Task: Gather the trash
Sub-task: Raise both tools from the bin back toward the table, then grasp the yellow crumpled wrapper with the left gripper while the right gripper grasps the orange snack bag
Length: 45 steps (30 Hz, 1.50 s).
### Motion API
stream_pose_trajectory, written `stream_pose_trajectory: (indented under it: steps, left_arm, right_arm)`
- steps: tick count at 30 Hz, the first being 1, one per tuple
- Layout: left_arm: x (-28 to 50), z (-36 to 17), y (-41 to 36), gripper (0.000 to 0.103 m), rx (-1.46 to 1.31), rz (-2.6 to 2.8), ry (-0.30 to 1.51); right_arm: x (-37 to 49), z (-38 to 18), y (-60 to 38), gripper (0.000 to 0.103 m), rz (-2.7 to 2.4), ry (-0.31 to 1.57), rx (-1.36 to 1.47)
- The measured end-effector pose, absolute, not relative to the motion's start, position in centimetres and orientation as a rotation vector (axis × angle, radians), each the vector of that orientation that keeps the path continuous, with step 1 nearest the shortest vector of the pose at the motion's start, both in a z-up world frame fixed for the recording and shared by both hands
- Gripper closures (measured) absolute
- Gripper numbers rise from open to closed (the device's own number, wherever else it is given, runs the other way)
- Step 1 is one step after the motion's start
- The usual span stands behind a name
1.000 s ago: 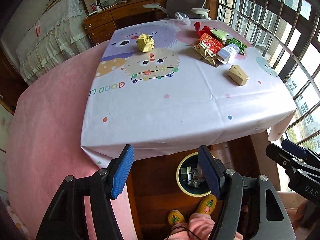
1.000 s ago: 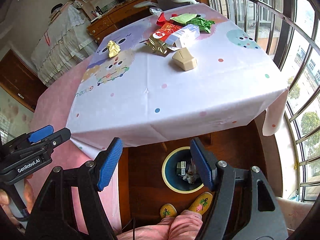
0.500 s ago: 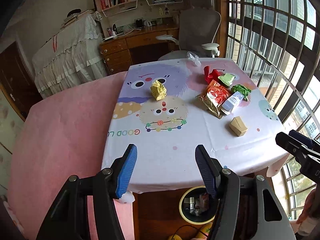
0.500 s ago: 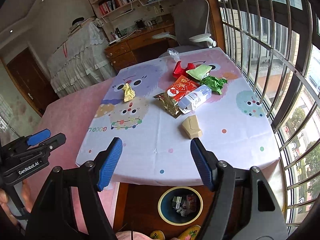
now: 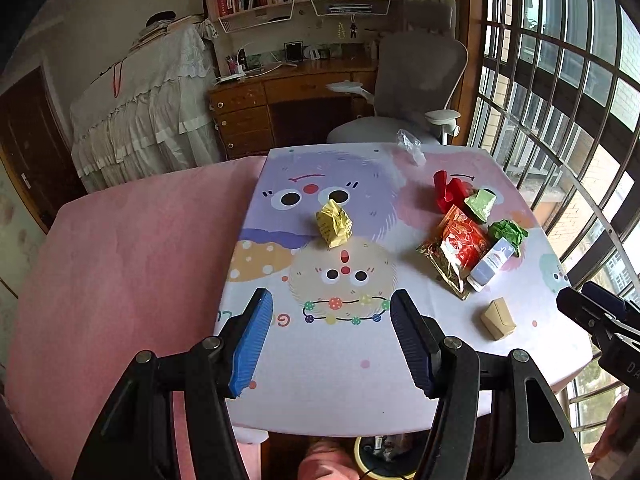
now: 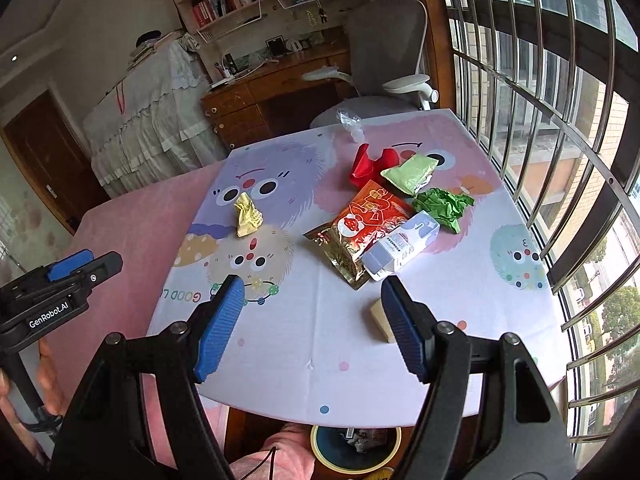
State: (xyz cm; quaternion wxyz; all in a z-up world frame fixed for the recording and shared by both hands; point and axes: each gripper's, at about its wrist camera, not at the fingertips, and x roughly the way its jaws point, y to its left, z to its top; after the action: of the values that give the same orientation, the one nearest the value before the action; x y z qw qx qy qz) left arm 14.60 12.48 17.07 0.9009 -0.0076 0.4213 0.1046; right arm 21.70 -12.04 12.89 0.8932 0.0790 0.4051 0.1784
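Trash lies on a cartoon tablecloth [image 5: 320,360]: a crumpled yellow wrapper [image 5: 334,224] [image 6: 247,216] mid-table, a tan carton [image 5: 498,319] [image 6: 380,319] near the front right, a red snack bag [image 5: 460,246] [image 6: 368,216] under a white milk carton [image 5: 492,265] [image 6: 404,246], green crumpled paper [image 5: 508,232] [image 6: 444,204], a pale green packet [image 6: 410,172], a red wrapper [image 5: 448,192] [image 6: 370,162] and clear plastic [image 5: 410,146]. My left gripper [image 5: 332,338] hovers open over the near edge. My right gripper [image 6: 312,326] is open too, its right finger partly covering the tan carton. A yellow-rimmed bin [image 6: 356,448] sits under the table.
A pink bed [image 5: 120,272] adjoins the table's left side. A grey office chair [image 5: 412,92] and wooden desk [image 5: 288,100] stand behind. Barred windows [image 6: 540,120] run along the right. A hand [image 6: 44,392] holds the left gripper's handle.
Both grippers have risen and tilted up from looking at the bin under the table to looking across the tabletop. Both stayed open.
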Motion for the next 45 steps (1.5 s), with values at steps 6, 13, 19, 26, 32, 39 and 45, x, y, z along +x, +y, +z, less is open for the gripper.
stream_pose_trajectory:
  steps: [6, 13, 19, 26, 32, 39, 45]
  left_arm:
    - [24.5, 14.5, 16.8, 0.04, -0.007, 0.162, 0.924]
    - [37.4, 8.3, 21.2, 0.04, -0.034, 0.071, 1.033]
    - [45.8, 1.0, 23.1, 0.04, -0.114, 0.048, 1.17]
    - [49.4, -4.7, 22.8, 0.04, -0.187, 0.022, 1.298]
    - [50.1, -7.0, 22.6, 0.04, -0.221, -0.008, 1.353]
    - [49.7, -8.0, 23.1, 0.054, -0.247, -0.046, 1.356]
    - [48.9, -7.5, 23.3, 0.066, -0.254, -0.114, 1.32]
  right_arm:
    - [29.8, 10.5, -8.5, 0.029, 0.259, 0.886, 0.176]
    - [40.3, 4.0, -4.5, 0.027, 0.061, 1.007, 0.193]
    - [46.1, -2.4, -2.8, 0.027, -0.099, 1.115, 0.162]
    - [48.7, -7.9, -2.0, 0.024, -0.255, 1.244, 0.086]
    - [49.2, -9.3, -2.9, 0.02, -0.284, 1.254, 0.132]
    - [48.5, -9.1, -4.5, 0.038, -0.274, 1.261, 0.194]
    - [47.7, -8.8, -6.3, 0.082, -0.262, 1.238, 0.261]
